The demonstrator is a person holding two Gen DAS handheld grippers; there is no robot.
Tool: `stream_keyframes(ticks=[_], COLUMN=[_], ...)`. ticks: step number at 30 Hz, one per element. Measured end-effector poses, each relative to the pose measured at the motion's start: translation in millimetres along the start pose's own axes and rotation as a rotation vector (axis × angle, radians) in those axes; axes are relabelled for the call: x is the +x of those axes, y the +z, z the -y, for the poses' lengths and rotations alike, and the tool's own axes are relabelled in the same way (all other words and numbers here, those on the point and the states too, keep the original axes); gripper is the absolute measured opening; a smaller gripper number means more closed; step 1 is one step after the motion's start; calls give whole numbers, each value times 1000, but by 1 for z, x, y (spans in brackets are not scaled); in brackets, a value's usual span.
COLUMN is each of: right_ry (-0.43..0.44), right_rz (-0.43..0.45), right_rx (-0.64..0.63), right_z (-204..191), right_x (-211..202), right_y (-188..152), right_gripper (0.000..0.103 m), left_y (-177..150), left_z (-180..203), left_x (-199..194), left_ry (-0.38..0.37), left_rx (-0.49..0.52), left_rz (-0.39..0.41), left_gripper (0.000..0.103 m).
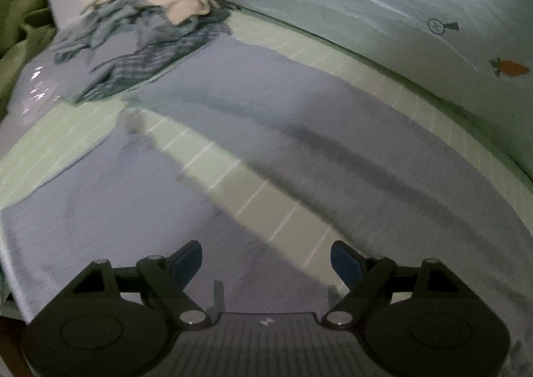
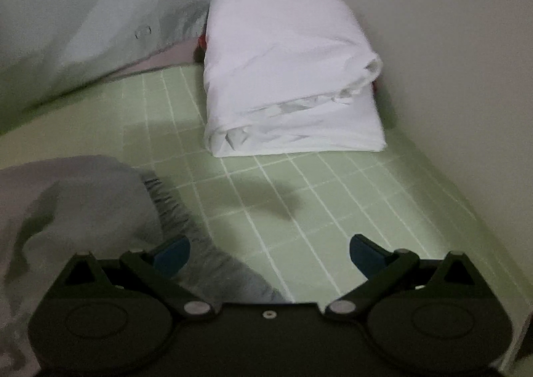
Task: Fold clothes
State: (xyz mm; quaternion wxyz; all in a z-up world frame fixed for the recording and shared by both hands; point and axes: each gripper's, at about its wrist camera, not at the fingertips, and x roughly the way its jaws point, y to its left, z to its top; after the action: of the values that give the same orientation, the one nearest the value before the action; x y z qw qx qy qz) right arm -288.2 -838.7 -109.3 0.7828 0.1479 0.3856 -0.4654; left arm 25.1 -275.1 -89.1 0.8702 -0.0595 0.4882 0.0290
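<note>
Grey trousers (image 1: 299, 130) lie spread on the green checked sheet (image 1: 253, 187), their two legs running away from me. My left gripper (image 1: 266, 260) is open and empty, just above the near part of the trousers. In the right wrist view the gathered waistband of the grey trousers (image 2: 186, 227) lies at the lower left. My right gripper (image 2: 269, 253) is open and empty, with its left finger (image 2: 173, 255) over the waistband edge and its right finger over bare sheet (image 2: 299, 197).
A heap of unfolded clothes, beige on top of blue plaid (image 1: 146, 20), sits at the far left. A pale quilt with a carrot print (image 1: 399, 3) lines the far side. A folded white stack (image 2: 289, 77) lies by the wall (image 2: 449, 43).
</note>
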Motion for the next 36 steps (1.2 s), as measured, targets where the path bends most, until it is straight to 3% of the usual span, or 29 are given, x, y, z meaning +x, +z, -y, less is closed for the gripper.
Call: stream_keyframes(ticks=[6, 8, 16, 20, 23, 25, 27, 28, 29, 32, 35, 36], right_ry=[-6, -8, 104, 208, 299, 352, 323, 305, 281, 190, 227, 226], right_rz=[-68, -54, 8, -49, -69, -72, -42, -18, 5, 64, 25, 18], right_rx=[-59, -76, -268, -236, -195, -170, -198, -213, -222, -114, -60, -85], right_z=[-22, -31, -73, -76, -73, -69, -68, -67, -65, -39, -24, -26], right_x=[39, 38, 30, 43, 50, 50, 47, 45, 43, 43, 51, 48], right_y=[10, 11, 13, 23, 30, 36, 40, 43, 47, 68, 80, 79], right_gripper=[103, 103, 103, 101, 82, 47, 41, 28, 25, 25, 36, 47], left_y=[15, 15, 7, 8, 10, 10, 10, 10, 9, 9, 10, 10], left_z=[38, 46, 59, 59, 57, 56, 56, 56, 56, 54, 52, 52], left_x=[22, 29, 44, 44, 43, 41, 40, 40, 39, 38, 38, 36], left_ry=[-12, -25, -24, -18, -7, -5, -4, -4, -3, -5, -9, -12], left_rx=[39, 59, 114, 114, 102, 93, 89, 88, 88, 86, 82, 80], left_rz=[-24, -48, -106, -109, -106, -104, -103, -102, -101, -98, -93, -89], left_gripper=[85, 85, 85, 85, 86, 86, 87, 87, 87, 87, 87, 88])
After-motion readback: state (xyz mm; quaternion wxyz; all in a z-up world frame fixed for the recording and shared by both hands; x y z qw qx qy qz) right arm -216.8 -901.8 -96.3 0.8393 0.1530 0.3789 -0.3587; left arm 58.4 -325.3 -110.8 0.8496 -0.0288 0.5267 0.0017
